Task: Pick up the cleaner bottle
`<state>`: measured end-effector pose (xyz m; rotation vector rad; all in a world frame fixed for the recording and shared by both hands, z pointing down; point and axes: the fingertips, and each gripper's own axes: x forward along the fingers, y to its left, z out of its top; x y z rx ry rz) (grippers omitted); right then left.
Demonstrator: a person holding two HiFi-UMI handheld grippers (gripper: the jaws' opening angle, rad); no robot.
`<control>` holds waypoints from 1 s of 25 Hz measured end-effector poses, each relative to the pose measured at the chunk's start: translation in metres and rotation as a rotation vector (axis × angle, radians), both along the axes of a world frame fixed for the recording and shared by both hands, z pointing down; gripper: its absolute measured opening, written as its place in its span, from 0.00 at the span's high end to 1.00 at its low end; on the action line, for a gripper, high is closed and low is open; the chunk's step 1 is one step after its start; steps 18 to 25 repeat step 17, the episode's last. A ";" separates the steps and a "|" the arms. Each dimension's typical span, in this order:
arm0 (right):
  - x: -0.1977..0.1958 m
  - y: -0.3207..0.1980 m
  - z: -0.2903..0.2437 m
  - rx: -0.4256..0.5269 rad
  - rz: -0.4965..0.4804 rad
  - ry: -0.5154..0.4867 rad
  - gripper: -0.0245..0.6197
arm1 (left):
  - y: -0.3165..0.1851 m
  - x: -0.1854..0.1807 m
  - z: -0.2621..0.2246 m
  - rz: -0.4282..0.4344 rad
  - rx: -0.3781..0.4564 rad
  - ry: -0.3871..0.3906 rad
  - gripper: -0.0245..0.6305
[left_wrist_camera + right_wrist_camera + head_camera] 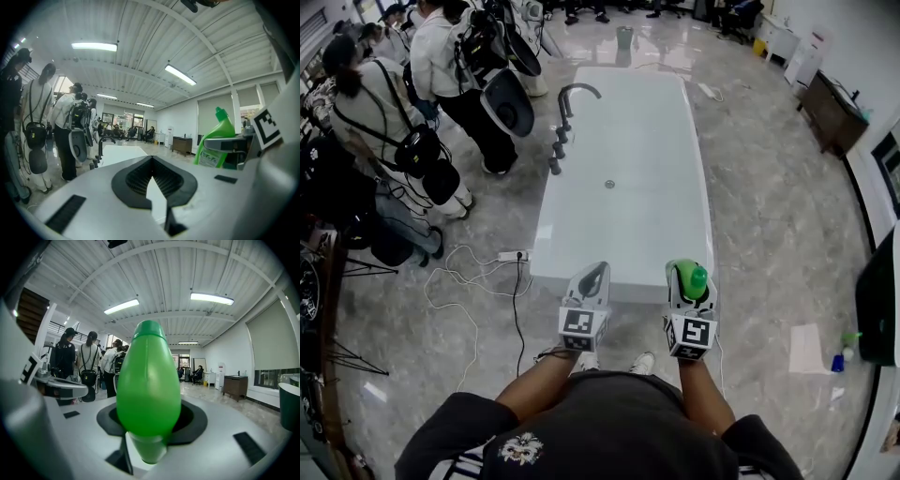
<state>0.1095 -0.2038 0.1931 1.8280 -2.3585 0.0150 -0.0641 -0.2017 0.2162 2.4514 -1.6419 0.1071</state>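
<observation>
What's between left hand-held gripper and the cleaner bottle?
Nothing loose. Head view: only the near bathtub rim shows between left hand-held gripper and cleaner bottle, which the right hand-held gripper holds.

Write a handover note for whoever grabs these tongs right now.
Left tongs: shut, nothing in them, beside the right pair.
Right tongs: shut on the green cleaner bottle, held in the air at the near end of the white bathtub.
Done: the bottle is picked up.
Left: only keeping the grip; no set-down spot is given.
</observation>
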 end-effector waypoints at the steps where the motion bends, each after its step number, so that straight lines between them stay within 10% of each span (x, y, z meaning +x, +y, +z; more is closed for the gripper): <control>1: 0.002 0.000 0.000 0.001 -0.001 0.001 0.66 | 0.000 0.002 -0.001 0.001 0.004 0.003 0.95; 25: 0.008 -0.001 0.004 0.009 -0.029 0.005 0.66 | 0.005 0.015 0.004 -0.011 -0.007 -0.009 0.95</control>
